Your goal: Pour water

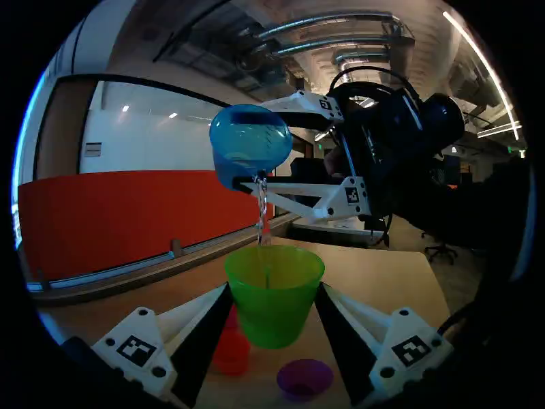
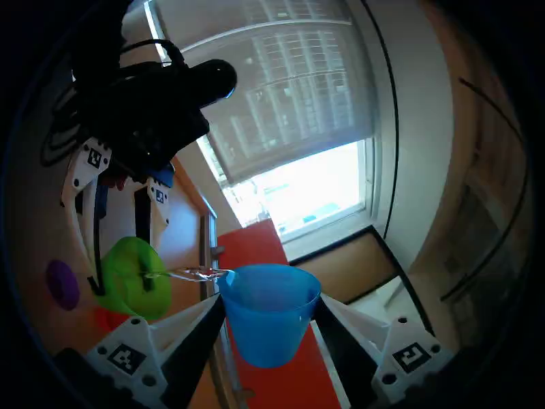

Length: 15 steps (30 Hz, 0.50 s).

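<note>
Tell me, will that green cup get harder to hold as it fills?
Probably somewhat: the green cup is taking a stream from the blue cup, so it likely grows heavier. Its smooth tapered wall might slide in the left gripper. It looks like thin plastic, so hard squeezing could flex it.

The green translucent plastic cup (image 1: 274,300) is hemmed in at both sides, where the fingers of the left gripper (image 1: 274,290) press against it. Straight above it hangs the tilted blue plastic cup (image 1: 248,144), clamped in the right gripper (image 1: 251,146), and a thin water stream (image 1: 261,211) crosses the gap between the two. Just below the green cup, a small red plastic cup (image 1: 231,351) and a small purple plastic cup (image 1: 304,378) stand on the wooden table (image 1: 388,273). To the right of the green cup and beyond it, the tabletop lies bare.
</note>
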Motion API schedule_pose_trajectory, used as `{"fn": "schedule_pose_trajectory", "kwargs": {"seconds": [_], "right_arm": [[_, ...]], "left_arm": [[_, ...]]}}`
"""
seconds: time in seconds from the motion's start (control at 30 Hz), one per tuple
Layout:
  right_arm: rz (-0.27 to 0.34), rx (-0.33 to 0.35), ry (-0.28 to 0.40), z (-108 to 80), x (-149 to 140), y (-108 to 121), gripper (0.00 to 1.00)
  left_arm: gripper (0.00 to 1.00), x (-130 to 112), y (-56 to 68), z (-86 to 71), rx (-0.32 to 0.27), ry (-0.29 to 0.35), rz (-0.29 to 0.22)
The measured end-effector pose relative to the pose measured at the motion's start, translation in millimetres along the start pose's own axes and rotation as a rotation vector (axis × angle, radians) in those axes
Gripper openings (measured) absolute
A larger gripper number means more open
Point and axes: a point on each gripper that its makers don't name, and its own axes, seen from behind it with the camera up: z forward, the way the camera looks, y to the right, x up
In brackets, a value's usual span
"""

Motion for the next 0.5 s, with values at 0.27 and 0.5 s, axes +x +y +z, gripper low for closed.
{"fn": "schedule_pose_trajectory", "kwargs": {"seconds": [0.27, 0.5], "right_arm": [[-0.037, -0.013, -0.003, 0.7, 0.8, 5.0, 0.90], [-0.067, -0.021, -0.002, 0.6, 1.4, 8.2, 0.90]], "left_arm": [[0.83, -2.0, 0.0, -0.3, 0.002, -0.002, 0.001], [0.83, -2.2, -0.5, 0.7, 0.003, -0.002, 0.001]]}}
